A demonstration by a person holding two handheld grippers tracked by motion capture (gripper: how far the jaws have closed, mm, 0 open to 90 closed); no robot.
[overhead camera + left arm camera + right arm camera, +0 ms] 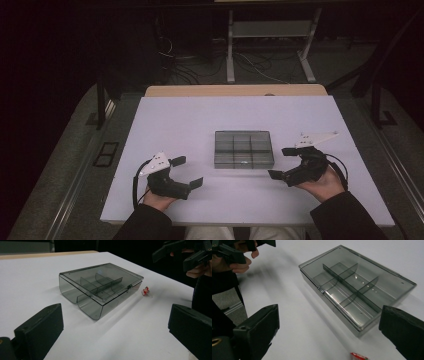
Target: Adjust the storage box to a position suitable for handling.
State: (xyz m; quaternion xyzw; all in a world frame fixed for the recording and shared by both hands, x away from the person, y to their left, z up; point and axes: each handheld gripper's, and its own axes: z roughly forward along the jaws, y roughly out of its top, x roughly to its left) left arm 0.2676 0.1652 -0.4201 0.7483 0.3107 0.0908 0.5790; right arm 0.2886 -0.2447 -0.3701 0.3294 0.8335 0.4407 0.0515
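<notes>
High view: a smoky grey, clear plastic compartment box with its lid closed lies at the middle of the white surface, between the two tools. The left tool sits near its left front corner, the right tool just beside its right edge; both are released, jaws spread wide, touching nothing. In the left gripper view a small red-and-white object lies just beside the box's latch side.

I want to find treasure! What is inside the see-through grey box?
Through the closed lid of the grey box you can see dividers splitting it into compartments, and they look empty. A small red thing lies outside on the table, beside the box's latch side.
</notes>
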